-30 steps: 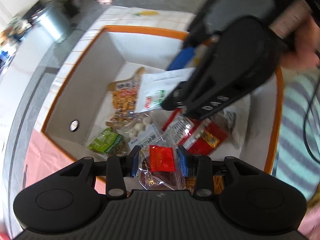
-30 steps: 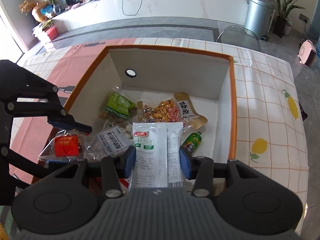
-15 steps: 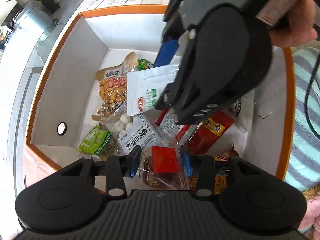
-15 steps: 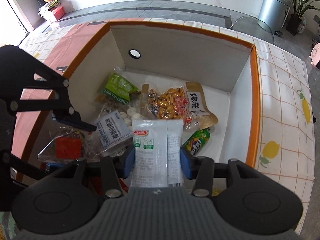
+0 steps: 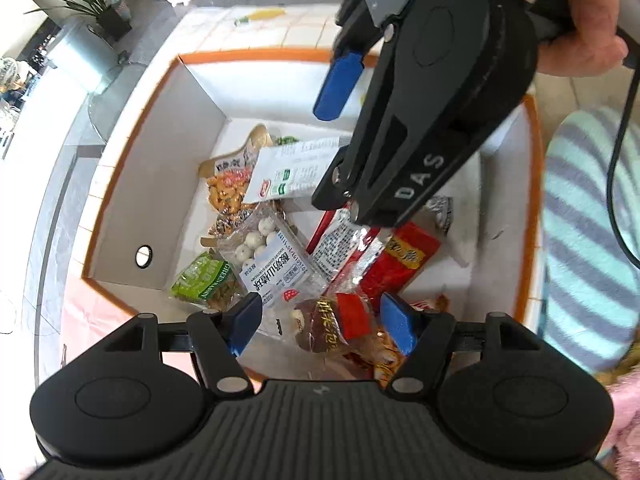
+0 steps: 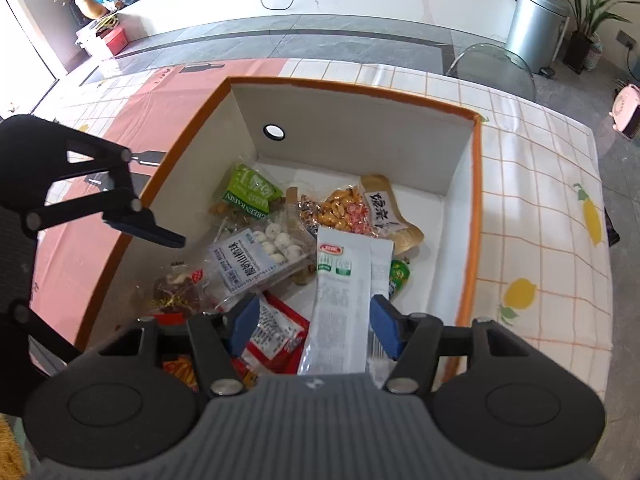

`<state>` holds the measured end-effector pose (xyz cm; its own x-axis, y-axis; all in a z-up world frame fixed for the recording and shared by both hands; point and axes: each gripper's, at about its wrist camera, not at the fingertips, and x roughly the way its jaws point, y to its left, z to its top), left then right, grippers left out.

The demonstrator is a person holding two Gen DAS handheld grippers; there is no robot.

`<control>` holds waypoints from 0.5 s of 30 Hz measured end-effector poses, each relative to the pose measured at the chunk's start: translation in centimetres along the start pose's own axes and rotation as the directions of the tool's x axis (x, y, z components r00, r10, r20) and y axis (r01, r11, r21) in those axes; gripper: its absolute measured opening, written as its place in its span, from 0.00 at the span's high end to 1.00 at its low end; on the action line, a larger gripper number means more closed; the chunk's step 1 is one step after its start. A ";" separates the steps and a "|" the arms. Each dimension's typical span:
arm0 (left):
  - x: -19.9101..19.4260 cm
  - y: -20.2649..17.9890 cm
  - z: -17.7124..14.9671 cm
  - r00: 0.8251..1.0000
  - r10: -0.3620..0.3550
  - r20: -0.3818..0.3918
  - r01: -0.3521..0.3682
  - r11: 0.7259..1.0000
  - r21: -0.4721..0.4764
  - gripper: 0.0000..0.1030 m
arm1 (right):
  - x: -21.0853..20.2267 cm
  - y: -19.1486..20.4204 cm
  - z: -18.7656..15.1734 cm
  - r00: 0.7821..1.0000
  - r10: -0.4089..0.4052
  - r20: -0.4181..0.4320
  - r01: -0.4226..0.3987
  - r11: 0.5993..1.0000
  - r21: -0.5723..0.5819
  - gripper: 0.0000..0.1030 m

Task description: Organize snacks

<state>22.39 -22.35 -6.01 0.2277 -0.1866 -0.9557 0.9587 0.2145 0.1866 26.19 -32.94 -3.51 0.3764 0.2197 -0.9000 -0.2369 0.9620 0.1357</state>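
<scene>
A white box with an orange rim (image 6: pixel 360 90) holds several snack packs. My left gripper (image 5: pixel 320 324) hangs over its near corner, jaws opening. A clear bag of brown snack with a red label (image 5: pixel 336 324) sits between the pads, touching neither. It also shows as the brown bag (image 6: pixel 176 292) under the left gripper's black finger (image 6: pixel 160 234). My right gripper (image 6: pixel 315 322) is opening too. A long white packet (image 6: pixel 344 300) stands loose between its pads with a wide gap on the left. That white packet (image 5: pixel 296 172) pokes out beside the right gripper's blue pad (image 5: pixel 338 80).
In the box lie a green raisin bag (image 6: pixel 250 196), a white pack of round balls (image 6: pixel 256 256), a peanut mix bag (image 6: pixel 348 208) and a red packet (image 5: pixel 400 260). A checked cloth with lemons (image 6: pixel 540 208) covers the table. A striped sleeve (image 5: pixel 588 220) is at right.
Both pairs of jaws have spread. The red-labelled bag has come free of the left pads and dropped lower. The white packet is no longer pinched by the right pads.
</scene>
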 end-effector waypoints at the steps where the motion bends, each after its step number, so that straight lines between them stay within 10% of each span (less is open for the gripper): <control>1: -0.7 -0.1 -0.2 1.000 -0.002 0.014 0.002 1.000 -0.010 0.22 | -0.6 0.0 -0.1 1.000 -0.001 0.003 0.001 1.000 0.007 0.42; 8: -5.8 -0.3 -1.5 0.994 0.049 0.098 -0.034 0.988 -0.150 0.22 | -5.7 0.2 -1.3 0.998 -0.009 0.069 0.005 0.998 0.061 0.42; 15: -11.7 -1.7 -4.1 0.951 0.214 0.225 -0.113 0.914 -0.389 0.23 | -11.8 2.4 -4.1 0.976 -0.063 0.207 0.043 0.994 0.098 0.36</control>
<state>17.39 -16.59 3.87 0.4596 -0.3469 -0.8176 0.7842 0.5906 0.1903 17.51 -33.94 5.76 0.5678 0.1876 -0.8015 -0.1315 0.9819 0.1366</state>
